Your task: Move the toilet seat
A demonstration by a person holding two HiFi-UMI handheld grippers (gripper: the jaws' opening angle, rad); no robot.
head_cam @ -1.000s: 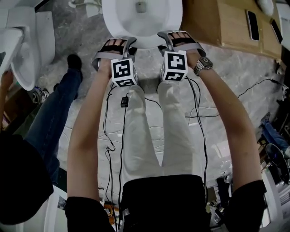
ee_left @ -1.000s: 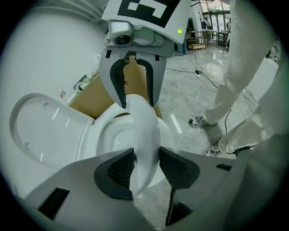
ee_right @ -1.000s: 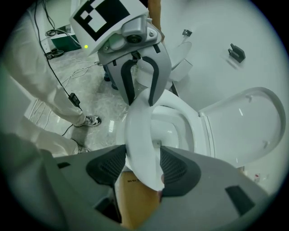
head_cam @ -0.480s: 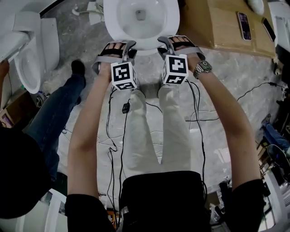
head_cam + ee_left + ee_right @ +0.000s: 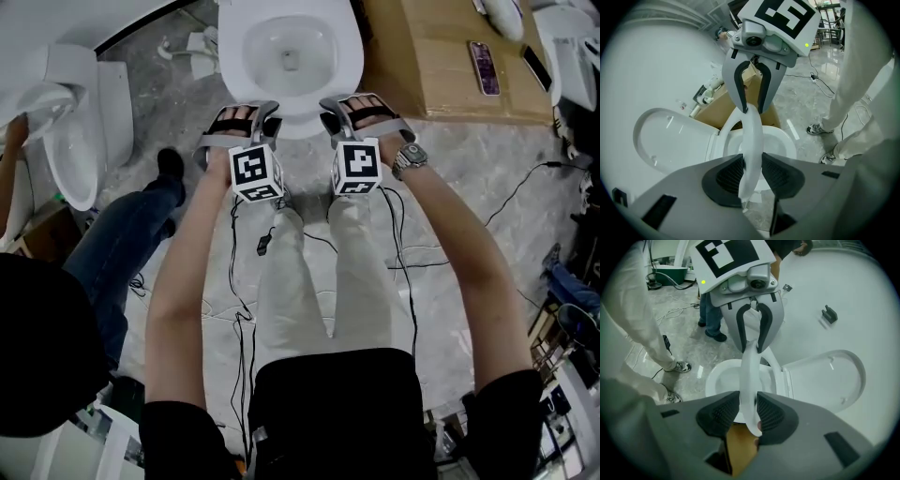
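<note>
Both tools are clamped on the front of the white toilet seat (image 5: pixel 752 133). The left tool (image 5: pixel 753 172) and right tool (image 5: pixel 748 411) have just been closing, and their pads press its rim from either side. The seat is tilted up off the toilet bowl (image 5: pixel 780 140), where only the drain hole (image 5: pixel 292 62) shows. The lid (image 5: pixel 829 376) stands open. A phone (image 5: pixel 484 67) lies on the cardboard box (image 5: pixel 422 56) beside the bowl.

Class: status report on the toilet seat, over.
Left gripper, right gripper: jaws just closing, both clamped on white plastic toilet seat ring. Front lifted off white bowl. Lid up, nothing blocking.
</note>
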